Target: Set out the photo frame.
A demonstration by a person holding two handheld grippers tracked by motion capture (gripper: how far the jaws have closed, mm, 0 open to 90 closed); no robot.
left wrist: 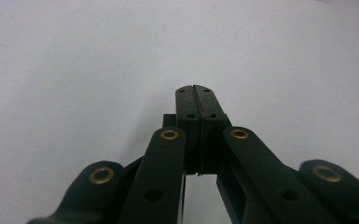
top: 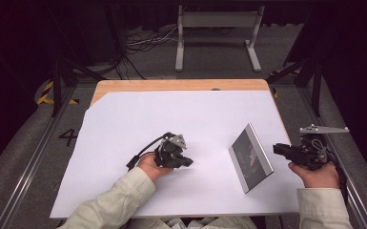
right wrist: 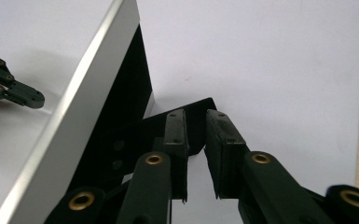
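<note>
A silver-edged picture frame [top: 251,158] stood tilted on the white sheet [top: 138,114] covering the worktop [top: 171,85], in the lower right of the high view, its dark glass facing left. At the far right of that view the right gripper [top: 280,149] pointed toward the frame's back. In the right gripper view its jaws stood a narrow gap apart, nothing pressed between them, just in front of the frame's black back stand [right wrist: 168,128], with the frame's silver edge [right wrist: 74,116] running up the left. The left gripper [top: 187,161], at lower centre of the high view, lay well apart from the frame; in the left gripper view its jaws were closed flat together on nothing.
</note>
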